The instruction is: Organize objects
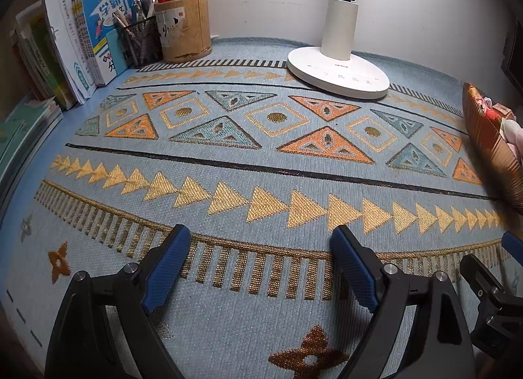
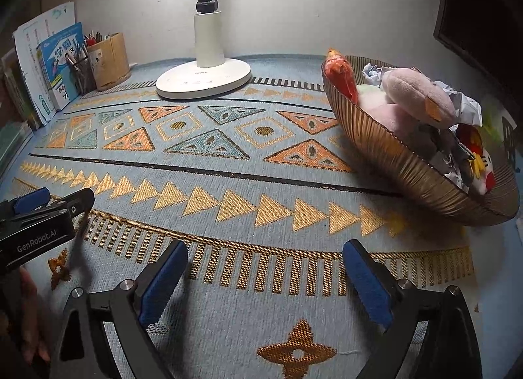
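Observation:
A ribbed copper-coloured basket stands at the right on the patterned blue mat, heaped with a pink plush toy, crumpled paper and other small things. Only the basket's edge shows at the far right of the left wrist view. My left gripper hangs open over bare mat near the front edge, nothing between its blue pads. My right gripper is open too, empty, with the basket up and to its right. The left gripper also appears at the left edge of the right wrist view.
A white desk lamp stands at the back by the wall. At the back left are a wooden pen holder, a black mesh pen cup and upright books. More books lie stacked at the left edge.

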The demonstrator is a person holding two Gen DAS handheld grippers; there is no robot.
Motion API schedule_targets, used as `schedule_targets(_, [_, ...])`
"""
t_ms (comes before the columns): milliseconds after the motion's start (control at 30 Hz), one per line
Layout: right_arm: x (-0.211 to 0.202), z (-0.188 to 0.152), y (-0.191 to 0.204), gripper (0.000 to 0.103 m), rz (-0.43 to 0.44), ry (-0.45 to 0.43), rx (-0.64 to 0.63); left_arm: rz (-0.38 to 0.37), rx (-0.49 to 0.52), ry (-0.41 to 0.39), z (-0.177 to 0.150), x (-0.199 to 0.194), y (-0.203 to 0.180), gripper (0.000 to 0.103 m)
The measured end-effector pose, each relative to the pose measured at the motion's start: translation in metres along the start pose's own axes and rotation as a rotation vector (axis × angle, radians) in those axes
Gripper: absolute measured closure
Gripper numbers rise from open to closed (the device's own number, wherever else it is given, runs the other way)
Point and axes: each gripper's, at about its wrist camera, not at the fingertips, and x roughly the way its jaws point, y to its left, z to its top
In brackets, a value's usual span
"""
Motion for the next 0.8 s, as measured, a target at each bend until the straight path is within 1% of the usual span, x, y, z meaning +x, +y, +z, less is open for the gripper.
schedule_targets(700, [-0.0015,0.0001,0.0005,0.008,0.000,-0.005,0.000,0.000,0.001,0.000,0.0004,0.0008,-0.0008,0.015])
schedule_targets(800, [-0.0014,0.0001,0.0004,0.008,0.000,-0.006,0.000,0.004,0.000,0.004,0.0004,0.0020,-0.0008,0.011])
